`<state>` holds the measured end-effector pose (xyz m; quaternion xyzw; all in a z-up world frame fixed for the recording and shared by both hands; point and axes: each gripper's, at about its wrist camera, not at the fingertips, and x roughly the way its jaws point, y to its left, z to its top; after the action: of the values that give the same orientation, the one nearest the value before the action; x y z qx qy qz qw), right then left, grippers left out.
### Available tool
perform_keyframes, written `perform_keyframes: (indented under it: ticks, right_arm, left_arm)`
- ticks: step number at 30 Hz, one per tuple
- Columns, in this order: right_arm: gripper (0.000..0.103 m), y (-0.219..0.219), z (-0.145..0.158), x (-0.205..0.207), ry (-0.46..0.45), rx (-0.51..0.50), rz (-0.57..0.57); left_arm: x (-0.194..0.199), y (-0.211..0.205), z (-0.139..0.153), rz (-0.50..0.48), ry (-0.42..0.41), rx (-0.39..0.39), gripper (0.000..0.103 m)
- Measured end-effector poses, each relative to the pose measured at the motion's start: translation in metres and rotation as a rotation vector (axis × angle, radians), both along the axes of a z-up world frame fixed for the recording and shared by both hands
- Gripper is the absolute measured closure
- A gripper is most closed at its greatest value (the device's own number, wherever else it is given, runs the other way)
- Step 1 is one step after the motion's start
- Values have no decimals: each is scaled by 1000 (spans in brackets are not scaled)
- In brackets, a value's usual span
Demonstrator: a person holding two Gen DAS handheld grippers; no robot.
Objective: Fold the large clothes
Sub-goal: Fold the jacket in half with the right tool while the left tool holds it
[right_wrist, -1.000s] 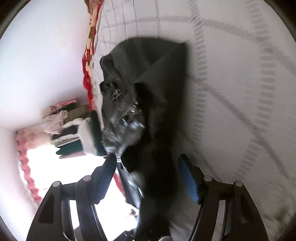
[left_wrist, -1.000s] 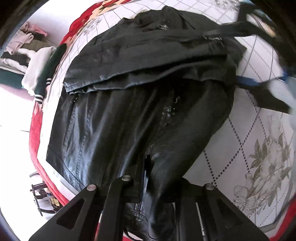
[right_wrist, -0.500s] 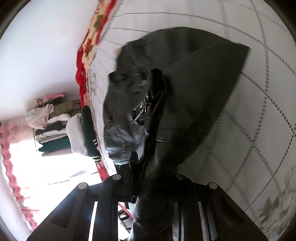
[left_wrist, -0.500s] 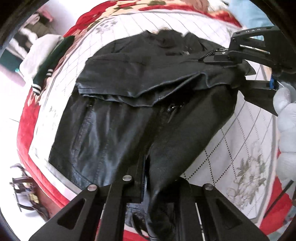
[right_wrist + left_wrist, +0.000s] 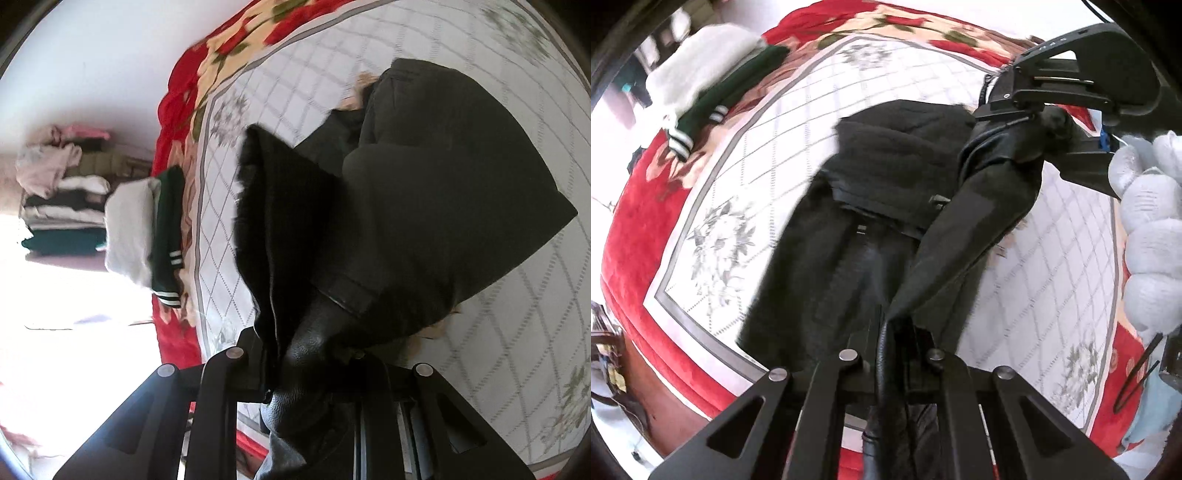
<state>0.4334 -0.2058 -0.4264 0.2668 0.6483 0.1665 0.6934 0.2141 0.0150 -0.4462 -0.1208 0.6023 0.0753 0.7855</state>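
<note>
- Left wrist view: the left gripper (image 5: 890, 354) is clamped on a bunched edge of the black leather jacket (image 5: 849, 266), near the bed's near edge, while the right gripper (image 5: 1030, 122), held by a white-gloved hand (image 5: 1148, 236), pinches a second fold of the same garment above the middle of the quilted bedspread (image 5: 798, 122). The jacket hangs between the two grips, with its lower part draped on the bedspread. By appearances the fold is mid-way: the garment is gathered and raised, not yet laid into a flat, finished shape.
- A folded white and dark-green garment (image 5: 713, 81) sits at the bed's far left corner.
- Against the frames a second and half a second ago, the jacket no longer lies spread flat; it has been pulled up and narrowed, and far more bedspread shows on the left.
- Right wrist view: the right gripper (image 5: 314, 365) is closed on a thick bundle of leather jacket (image 5: 424, 206), which billows over the quilted bedspread (image 5: 535, 332) toward the bed's far side. A stack of clothes (image 5: 62, 206) stands beyond the bed, next to the folded white and green piece (image 5: 147, 229) on the bed's edge.
- A second ago these fingers stood wide around the jacket; half a second ago they had closed, and the cloth now fills more of the view, lifted higher.
</note>
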Motion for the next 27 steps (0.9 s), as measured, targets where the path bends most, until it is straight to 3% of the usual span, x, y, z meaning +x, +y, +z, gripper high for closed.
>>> perform_keyframes:
  ticks: [6, 12, 15, 16, 18, 21, 23, 24, 25, 27]
  right_arm:
    - [82, 85, -32, 16, 14, -96, 71]
    - [82, 142, -75, 29, 72, -226, 132]
    - [75, 163, -92, 33, 108, -262, 180]
    - [67, 172, -93, 35, 114, -267, 191]
    - [56, 185, -91, 36, 125, -229, 222]
    - [48, 194, -70, 35, 93, -49, 272]
    - [48, 189, -58, 33, 102, 136, 291]
    - [48, 183, -52, 33, 96, 165, 278]
    - [48, 176, -48, 34, 78, 150, 253]
    - [48, 153, -48, 38, 59, 65, 142]
  left_arm:
    - [7, 63, -42, 65, 48, -53, 97]
    - [6, 111, -98, 130, 120, -153, 91]
    - [6, 121, -116, 121, 160, -182, 89]
    - [5, 126, -119, 132, 168, -209, 88]
    - [0, 139, -116, 175, 174, -291, 85]
    - [-6, 155, -103, 228, 157, -370, 80]
    - [-9, 167, -89, 256, 134, -375, 66]
    - [-10, 171, -84, 257, 117, -371, 48]
    - [-9, 174, -78, 256, 104, -363, 30]
    - [-6, 181, -69, 255, 81, -337, 20]
